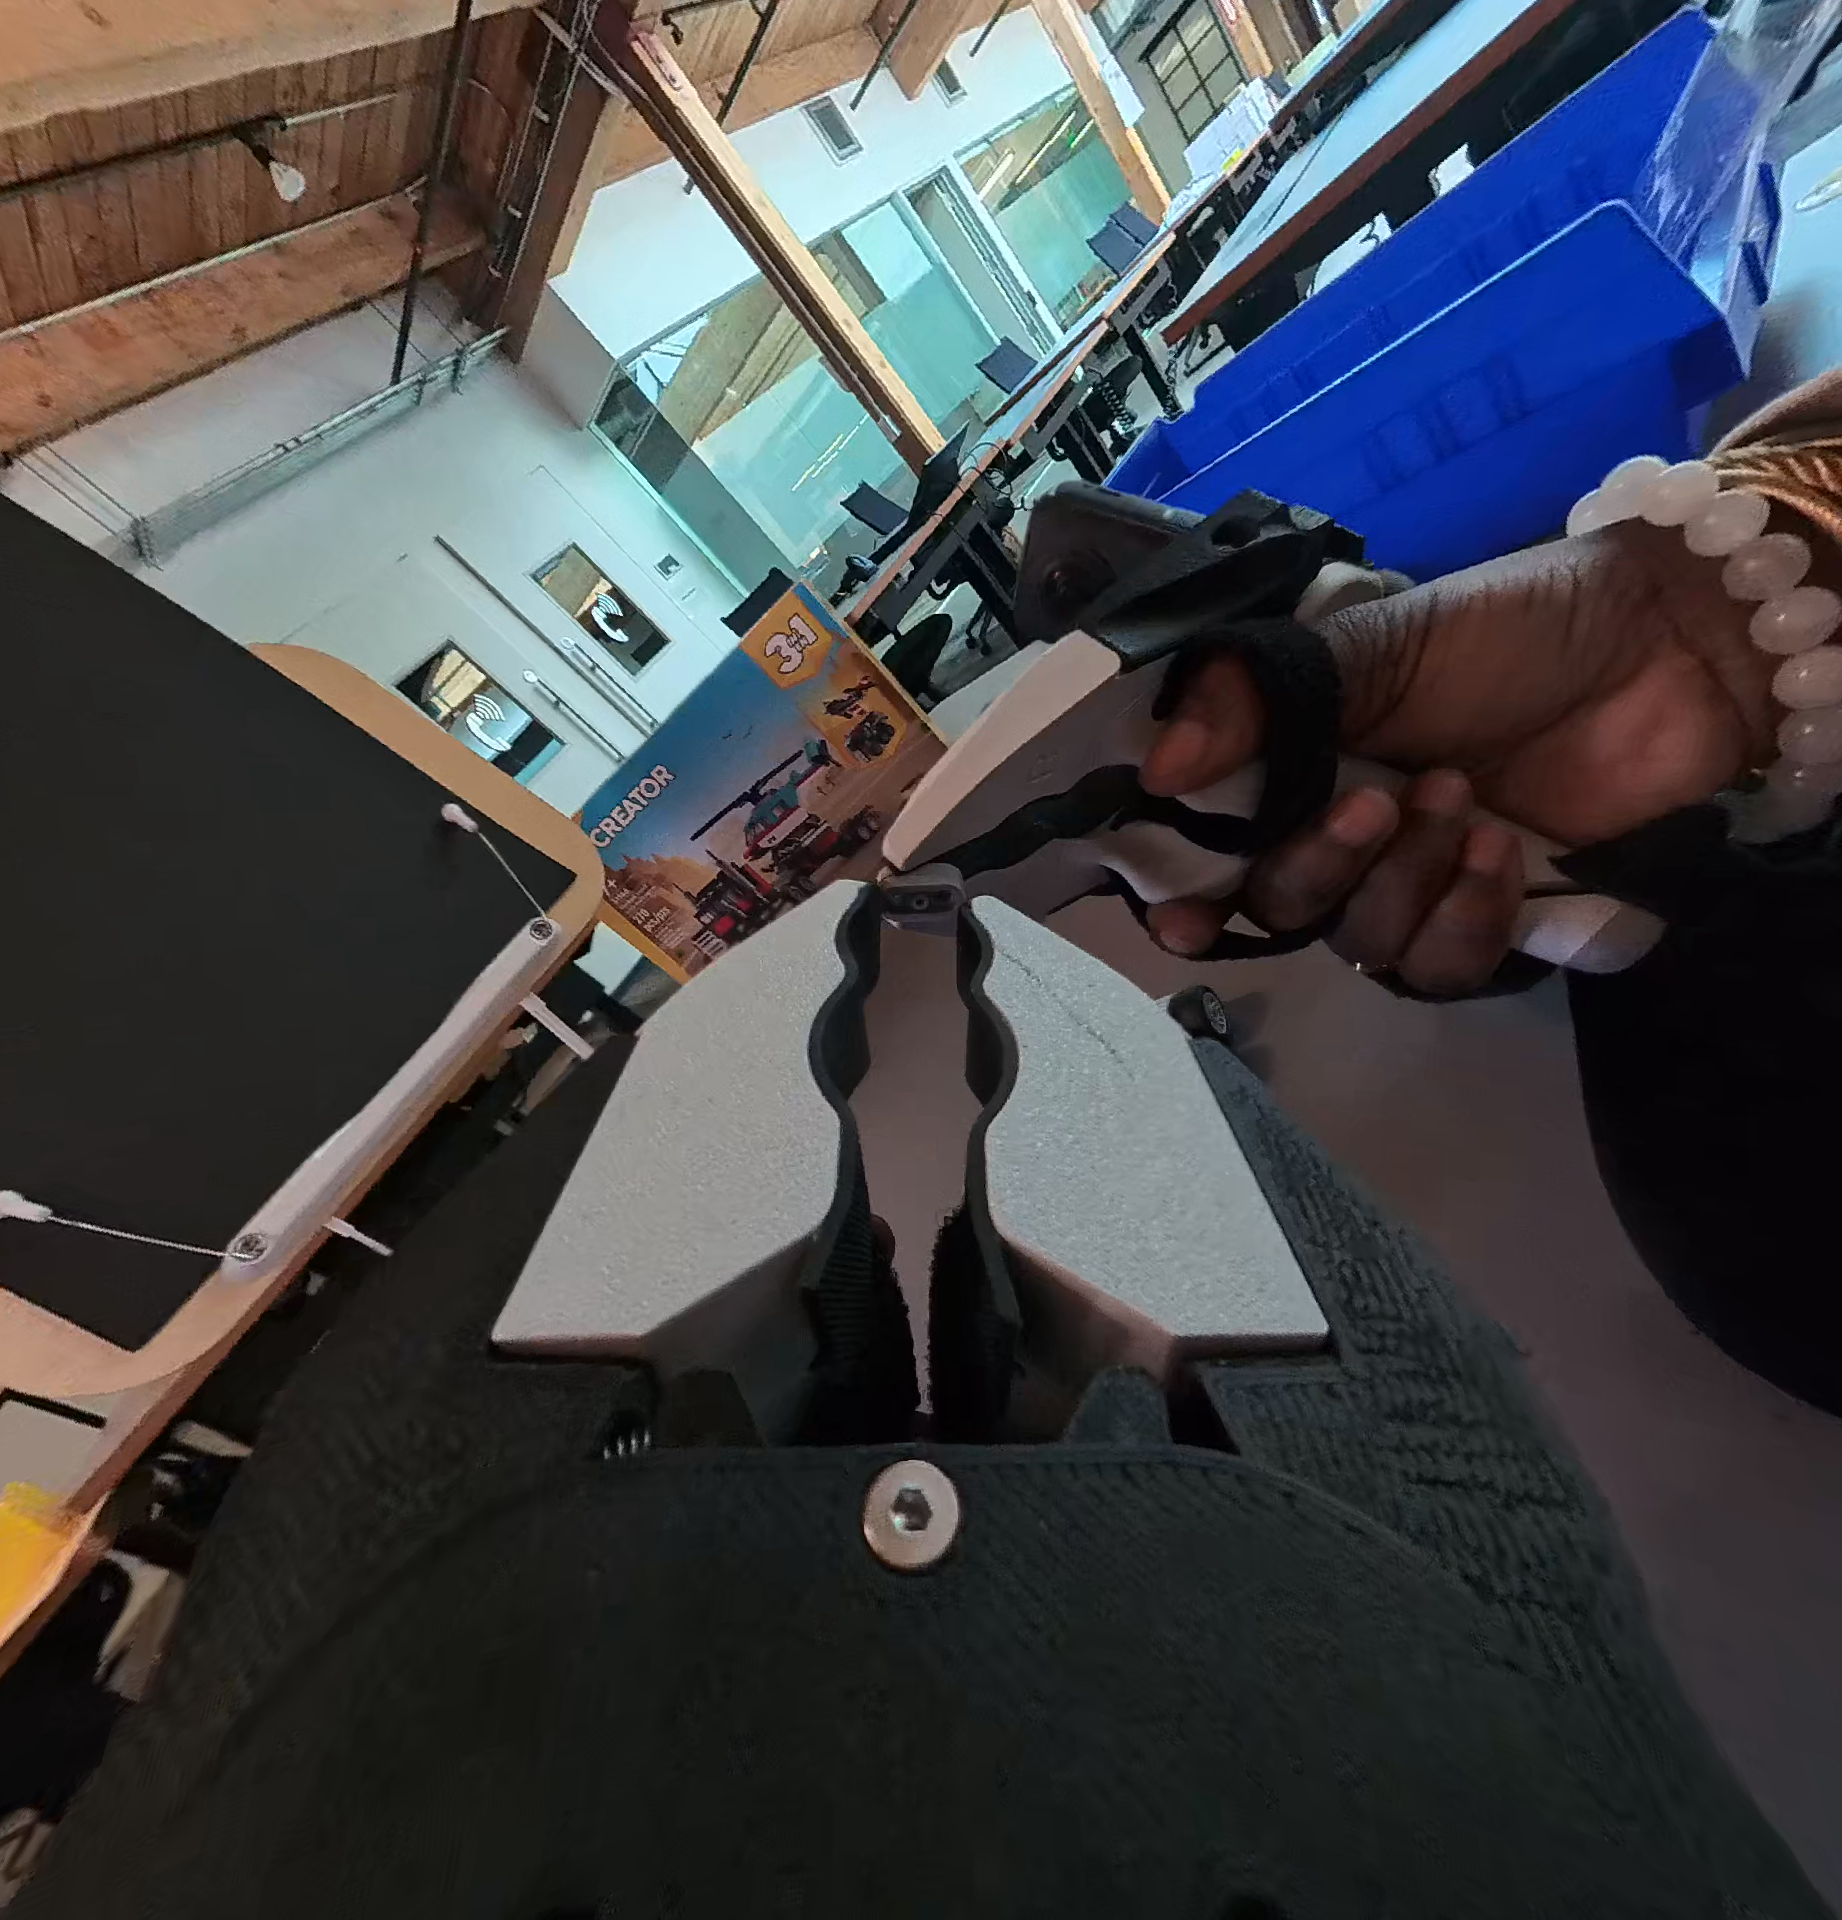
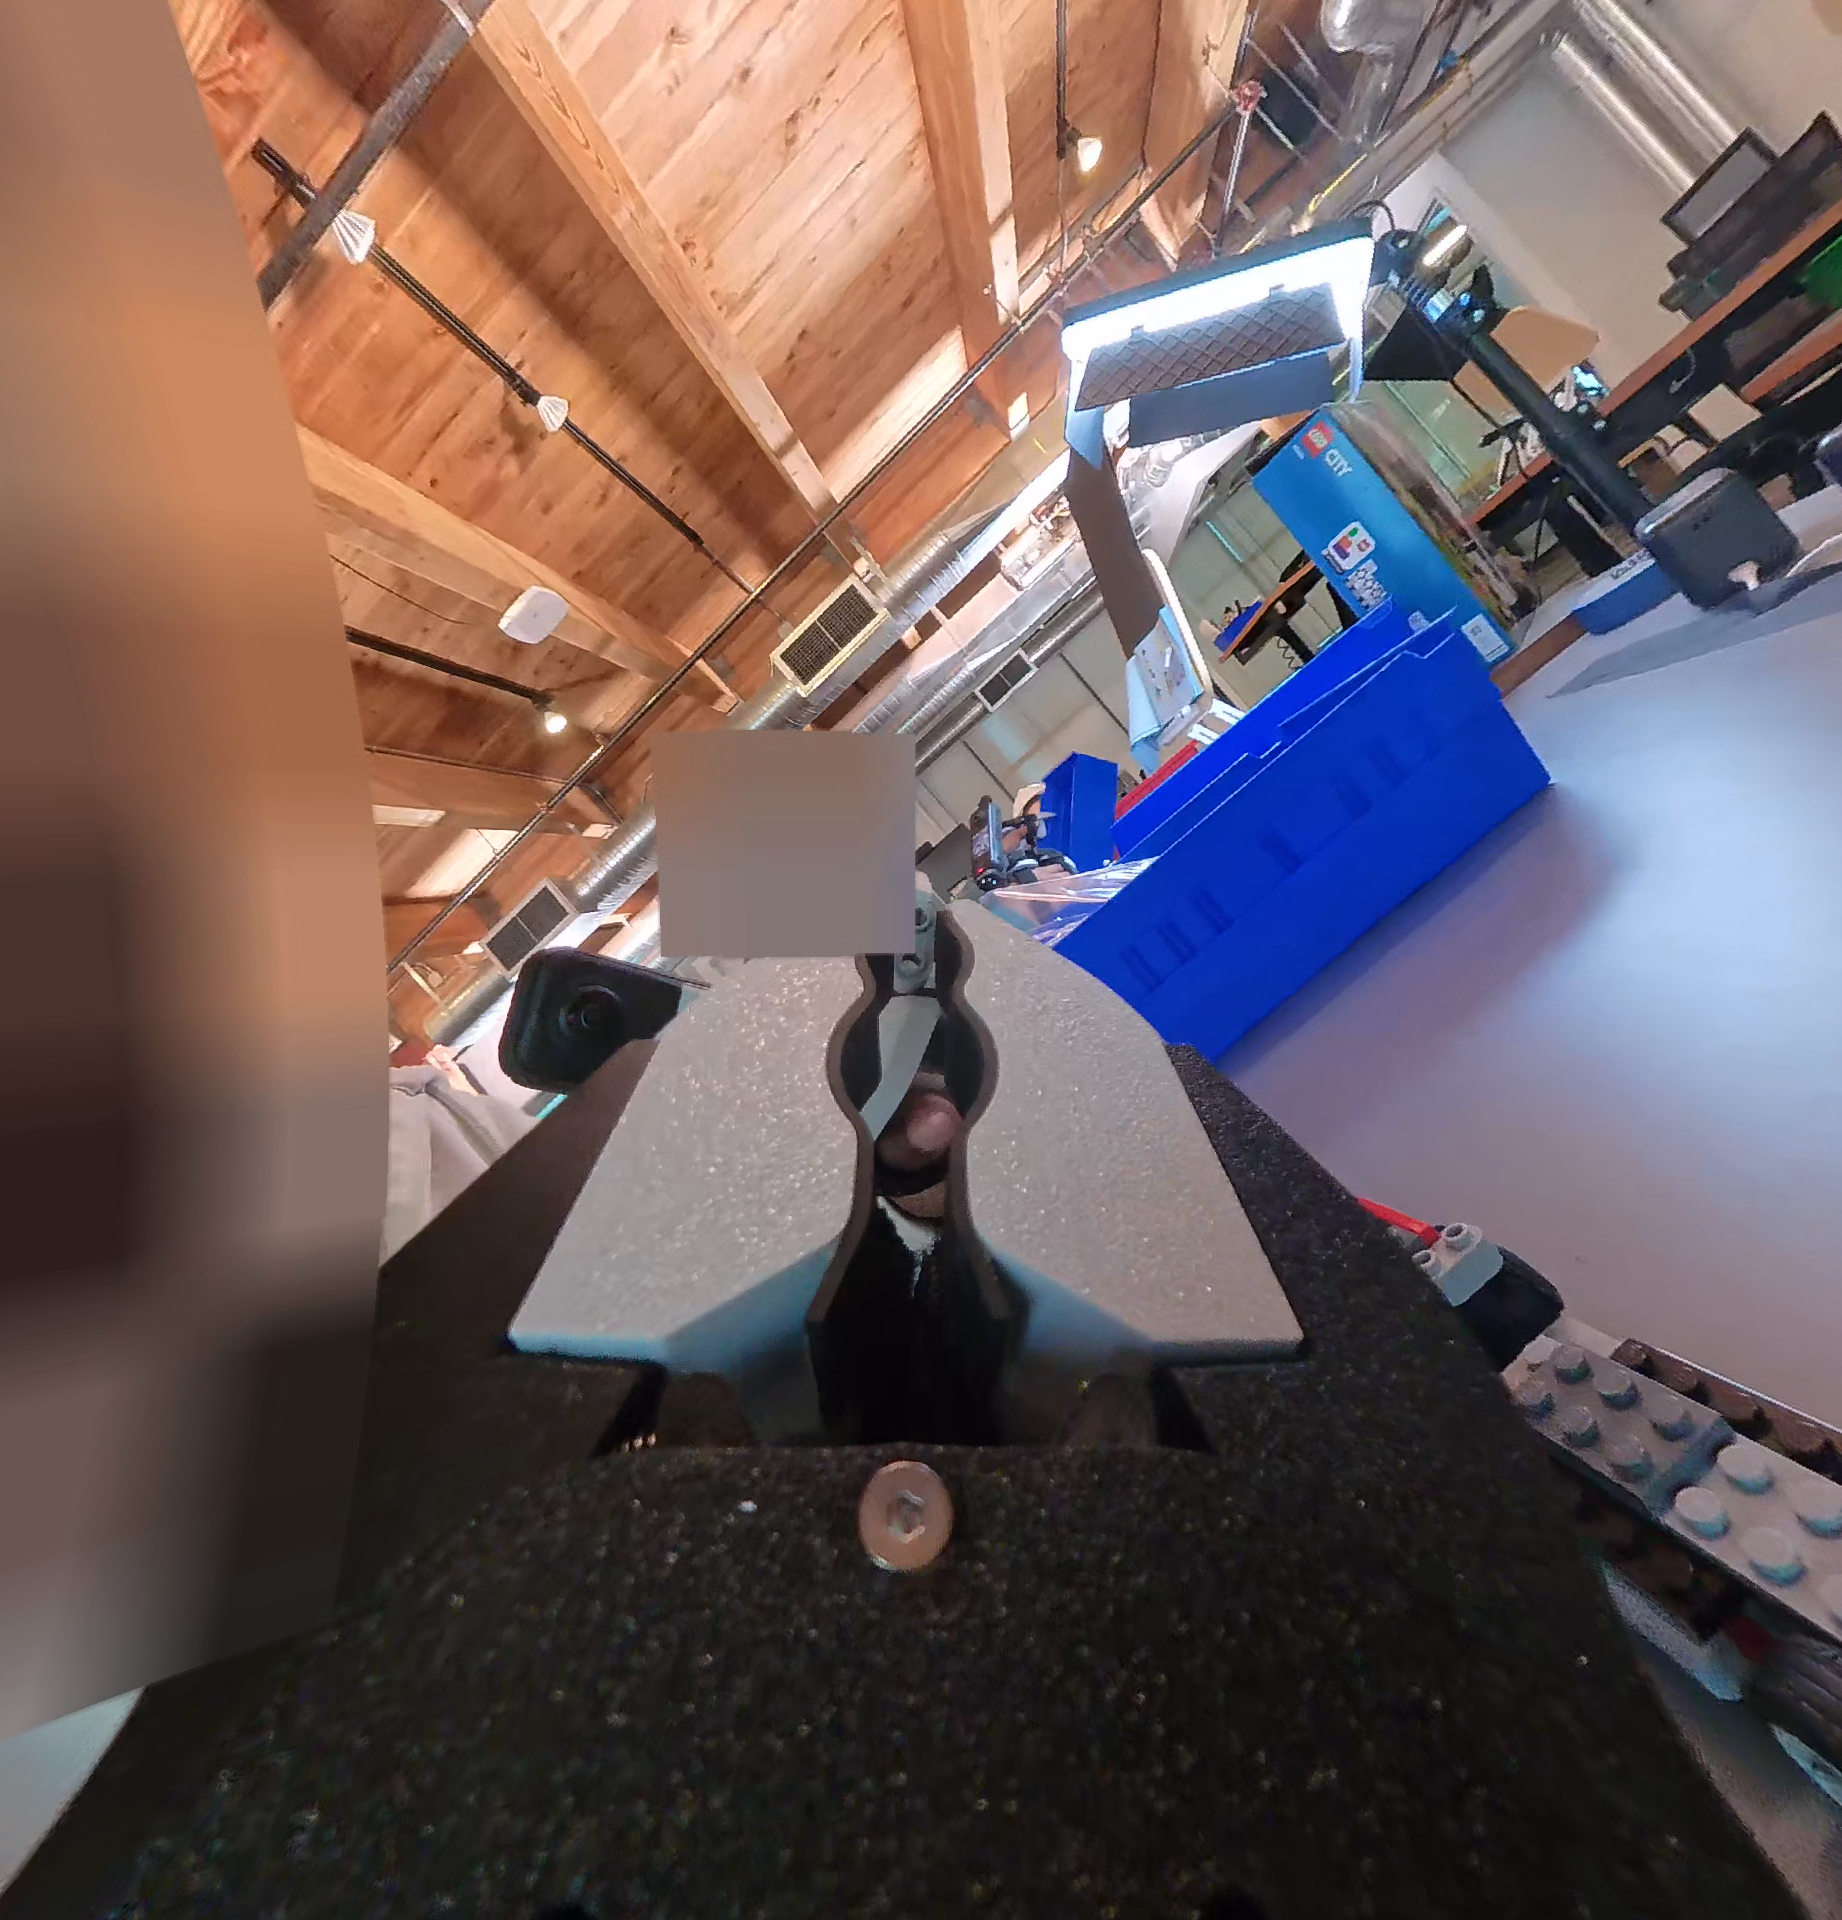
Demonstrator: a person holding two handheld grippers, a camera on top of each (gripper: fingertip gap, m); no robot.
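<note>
So, standing next to this: both grippers are up off the desk (image 2: 1623, 935), nose to nose, meeting on one tiny thing. The left gripper (image 1: 919, 906) has its jaws drawn in narrow, and a small grey piece (image 1: 927, 900) with rounded ends and little holes is pinched right at the very tips, with a pad against each end as far as I can see. The right gripper (image 1: 893, 871), held in a hand (image 1: 1468, 748) with a white bead bracelet (image 1: 1769, 623), comes in from the side with its jaws nearly together. Its tip is right on the upper corner of that same grey piece. Its own camera shows a bit of grey plastic in the slot at its tips too, so I'd say it's nipping the piece as well, though how firmly is hard to call from here. Everything else is down on the desk. There's a small black wheel (image 1: 1203, 1013) lying loose just beside the left gripper. Close under the right one there's a run of grey studded plates (image 2: 1727, 1496) and a light grey brick (image 2: 1457, 1262). Further back there's a big blue bin (image 1: 1468, 416) and a toy set box (image 1: 751, 790) standing on edge. A black board (image 1: 169, 883) with a wooden rim is off to the left, and a lit lamp panel (image 2: 1208, 343) hangs over it all.
</note>
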